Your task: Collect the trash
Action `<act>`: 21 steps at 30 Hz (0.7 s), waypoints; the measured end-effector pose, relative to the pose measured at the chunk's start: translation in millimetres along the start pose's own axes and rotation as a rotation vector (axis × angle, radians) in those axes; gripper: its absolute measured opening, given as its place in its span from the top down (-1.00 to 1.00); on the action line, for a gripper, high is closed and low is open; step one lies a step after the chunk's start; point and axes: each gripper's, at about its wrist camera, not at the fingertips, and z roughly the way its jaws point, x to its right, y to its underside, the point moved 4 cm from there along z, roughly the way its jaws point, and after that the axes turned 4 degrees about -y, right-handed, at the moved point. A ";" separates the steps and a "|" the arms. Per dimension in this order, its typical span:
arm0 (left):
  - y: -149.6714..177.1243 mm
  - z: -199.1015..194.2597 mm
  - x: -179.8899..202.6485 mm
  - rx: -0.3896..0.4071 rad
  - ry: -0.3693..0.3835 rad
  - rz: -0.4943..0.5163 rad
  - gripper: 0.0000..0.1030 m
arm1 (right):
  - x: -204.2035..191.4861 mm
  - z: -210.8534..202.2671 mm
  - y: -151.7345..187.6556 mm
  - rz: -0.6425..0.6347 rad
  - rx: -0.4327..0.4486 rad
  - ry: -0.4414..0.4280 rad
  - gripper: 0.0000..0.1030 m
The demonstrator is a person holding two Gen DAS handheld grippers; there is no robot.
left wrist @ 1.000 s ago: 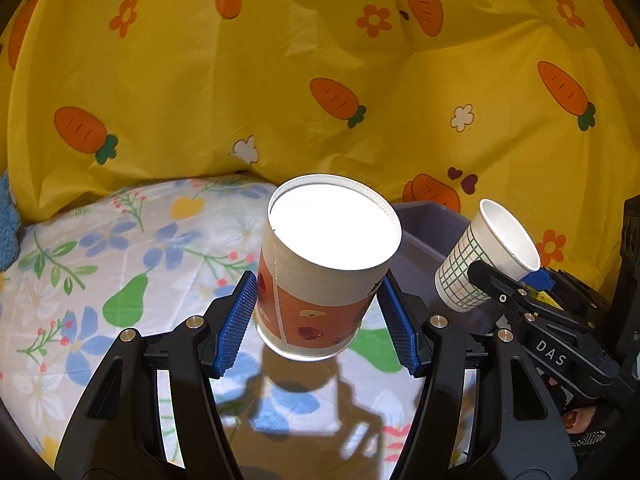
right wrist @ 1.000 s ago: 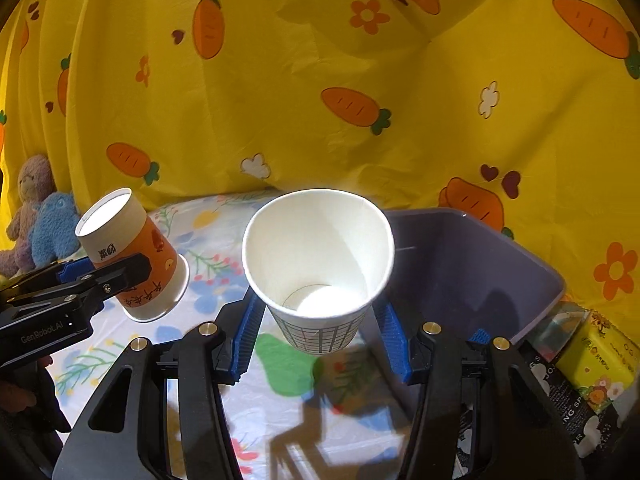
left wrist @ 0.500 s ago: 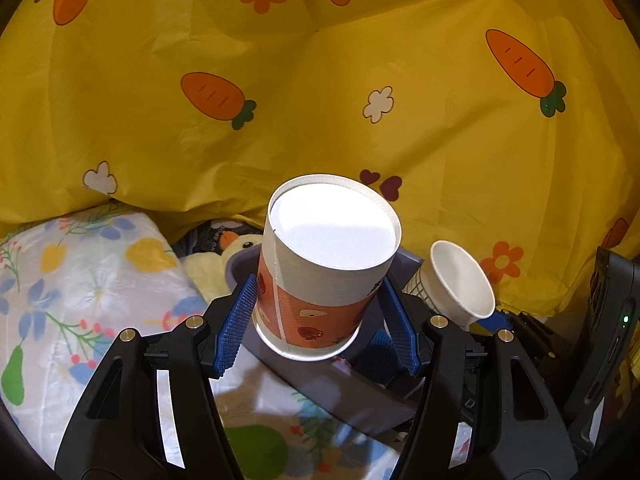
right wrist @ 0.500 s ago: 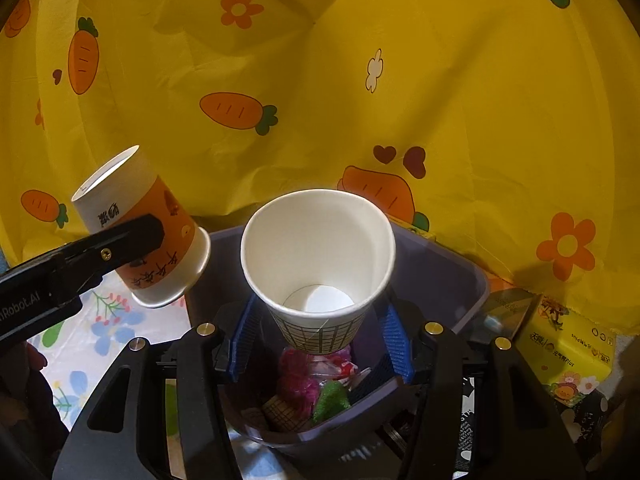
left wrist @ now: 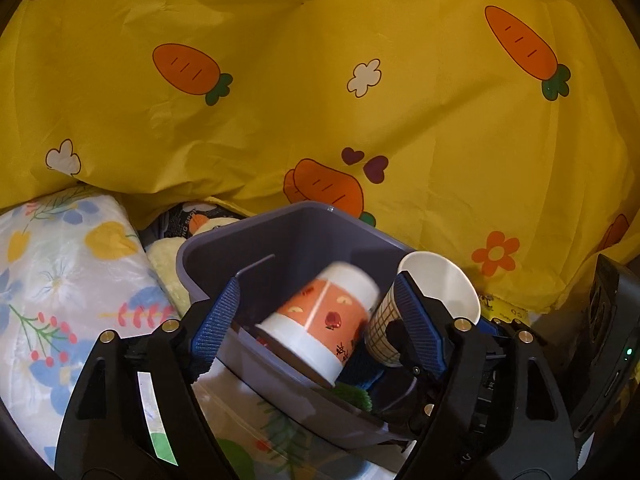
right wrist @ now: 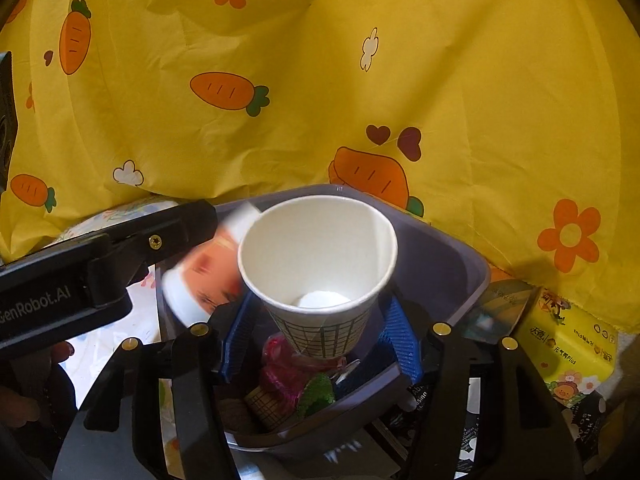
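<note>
A purple bin (left wrist: 280, 216) stands under both grippers. My left gripper (left wrist: 317, 280) is open and its jaws are still opening. The orange-and-white paper cup (left wrist: 320, 320) has left its blue pads and tumbles, blurred and tilted, into the bin. In the right wrist view the same cup (right wrist: 200, 276) shows blurred behind the left gripper's black finger (right wrist: 120, 256). The jaws of my right gripper (right wrist: 320, 298) are opening around a white paper cup (right wrist: 320, 272) with a green grid. That cup stands upright between the pads over the bin (right wrist: 476, 272), with a thin gap on its right side.
Pink wrapper (right wrist: 280, 364) and green scrap (right wrist: 316, 392) lie in the bin. Yellow carrot-print cloth (left wrist: 360, 80) hangs behind. A floral cover (left wrist: 60, 280) and a pale plush toy (left wrist: 168, 264) sit left of the bin. A yellow tissue pack (right wrist: 568, 344) lies to its right.
Both grippers swung from over the floral cover to over the bin. The left one let go of the orange cup, which now drops. The right jaws have widened around the white cup.
</note>
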 end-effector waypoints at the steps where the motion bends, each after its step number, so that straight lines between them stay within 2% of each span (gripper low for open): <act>1: 0.2 -2.4 -0.9 0.008 -0.001 0.002 -0.58 | 0.1 -0.3 0.0 -0.005 0.003 0.004 -0.29; 5: 2.5 -11.5 -9.0 0.029 -0.056 0.012 -0.73 | 0.8 -3.1 0.0 -0.001 0.023 0.008 -0.45; 8: 5.4 -21.7 -20.6 0.044 -0.107 0.003 -0.76 | 0.1 -4.7 -0.1 0.003 0.029 0.006 -0.59; 15: 17.6 -57.5 -44.8 0.092 -0.249 0.036 -0.87 | -11.3 -18.0 1.3 -0.011 0.065 0.022 -0.73; 17: 22.7 -70.2 -50.4 0.109 -0.281 0.041 -0.88 | -17.2 -22.7 2.7 -0.018 0.074 0.022 -0.87; 21: 36.2 -97.5 -60.7 0.135 -0.340 0.033 -0.89 | -31.7 -31.7 6.9 -0.034 0.076 0.013 -0.87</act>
